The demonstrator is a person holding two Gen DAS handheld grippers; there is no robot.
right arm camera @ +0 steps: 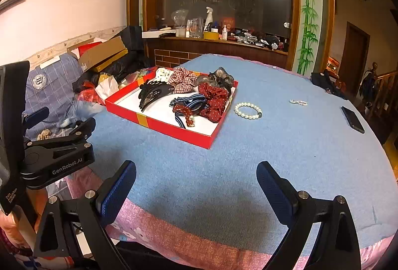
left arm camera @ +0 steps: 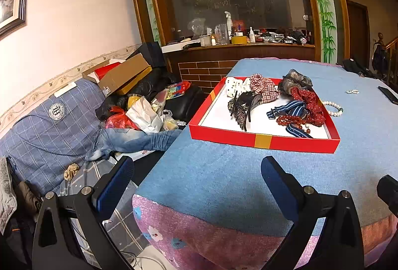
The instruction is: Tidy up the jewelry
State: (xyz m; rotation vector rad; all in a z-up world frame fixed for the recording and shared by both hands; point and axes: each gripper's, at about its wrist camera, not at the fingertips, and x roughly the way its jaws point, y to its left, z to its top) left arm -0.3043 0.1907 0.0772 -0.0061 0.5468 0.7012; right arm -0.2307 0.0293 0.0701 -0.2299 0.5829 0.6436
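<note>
A red tray (left arm camera: 263, 141) (right arm camera: 159, 123) sits on the blue-covered table. It holds scrunchies, black hair claws (left arm camera: 242, 105) (right arm camera: 153, 93), a striped band and a red bead bracelet (left arm camera: 289, 119) (right arm camera: 185, 112). A white pearl bracelet (right arm camera: 247, 110) (left arm camera: 333, 109) lies on the cloth just right of the tray. A smaller pearl piece (right arm camera: 298, 102) (left arm camera: 352, 91) lies farther right. My left gripper (left arm camera: 196, 178) hangs open over the table's near left edge. My right gripper (right arm camera: 196, 180) stands open above the near edge, empty, well short of the tray.
A black phone (right arm camera: 352, 119) lies at the table's right side. A cluttered sofa (left arm camera: 49, 125) with jeans, bags and a cardboard box stands left of the table. A wooden counter (left arm camera: 236, 46) with bottles runs behind. The left gripper's body (right arm camera: 54, 153) shows at left.
</note>
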